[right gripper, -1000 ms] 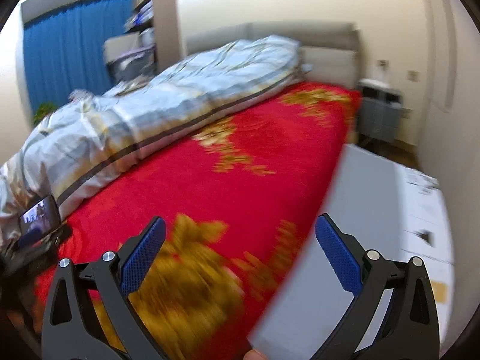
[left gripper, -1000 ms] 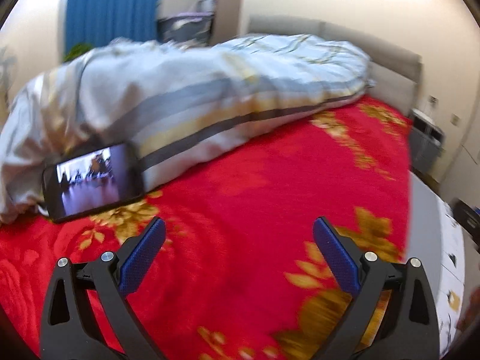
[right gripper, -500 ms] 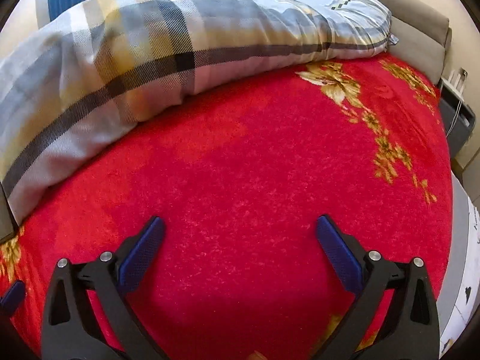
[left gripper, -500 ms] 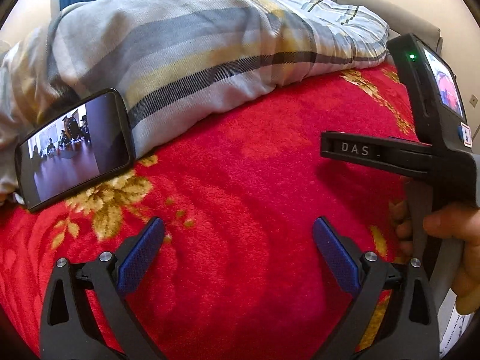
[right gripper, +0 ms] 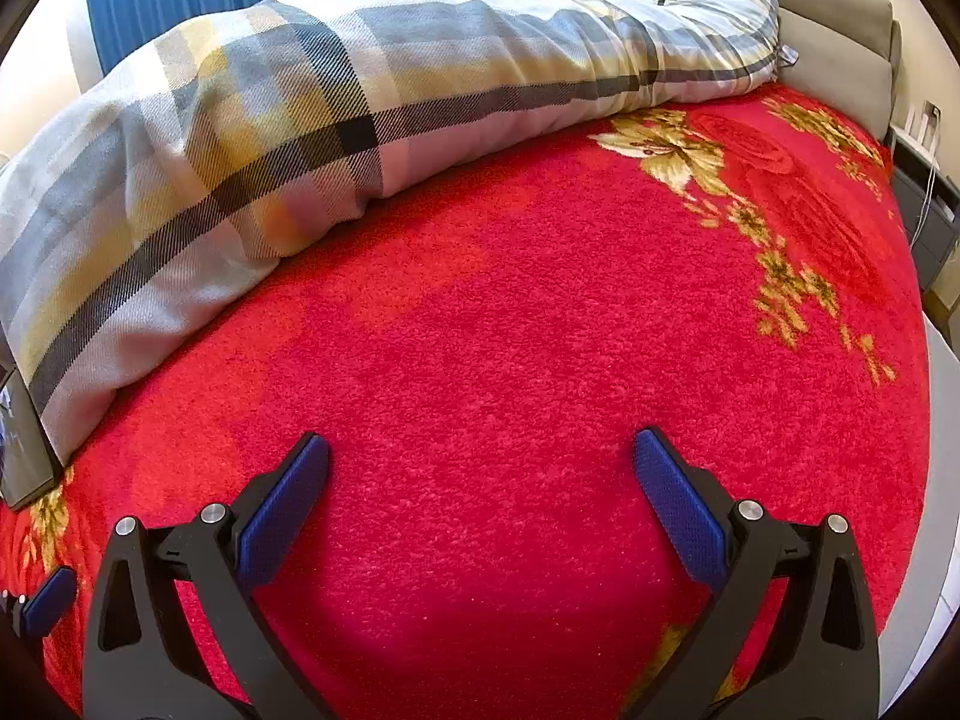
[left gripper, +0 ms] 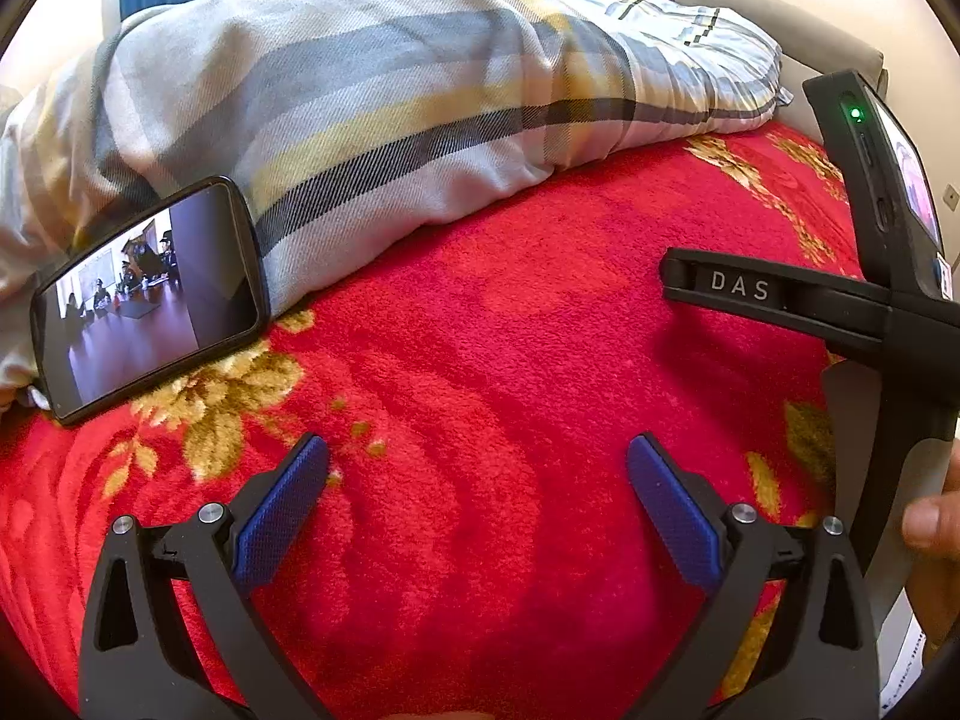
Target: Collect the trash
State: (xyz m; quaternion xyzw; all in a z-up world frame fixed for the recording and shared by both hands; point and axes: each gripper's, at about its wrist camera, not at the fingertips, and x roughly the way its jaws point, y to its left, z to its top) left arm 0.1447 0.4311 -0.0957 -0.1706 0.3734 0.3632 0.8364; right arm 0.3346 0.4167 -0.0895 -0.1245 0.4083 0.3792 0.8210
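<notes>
No trash shows in either view. My left gripper (left gripper: 477,468) is open just above the red flowered blanket (left gripper: 510,360), nothing between its blue pads. My right gripper (right gripper: 480,462) is also open over the same blanket (right gripper: 510,330), empty. In the left wrist view the body of the right gripper tool (left gripper: 852,300) crosses the right edge, with a hand (left gripper: 933,528) on its grip. In the right wrist view a blue pad of the left gripper (right gripper: 48,600) pokes in at the lower left.
A plaid duvet (left gripper: 390,96) (right gripper: 300,108) is heaped along the far side of the bed. A black phone (left gripper: 147,300) with a lit screen leans against it at the left. A grey headboard (right gripper: 840,18) and a dark nightstand (right gripper: 927,210) lie at the right.
Both grippers have swung down and in close to the blanket since a second ago; in the last half second they edged slightly further forward. Both stay open.
</notes>
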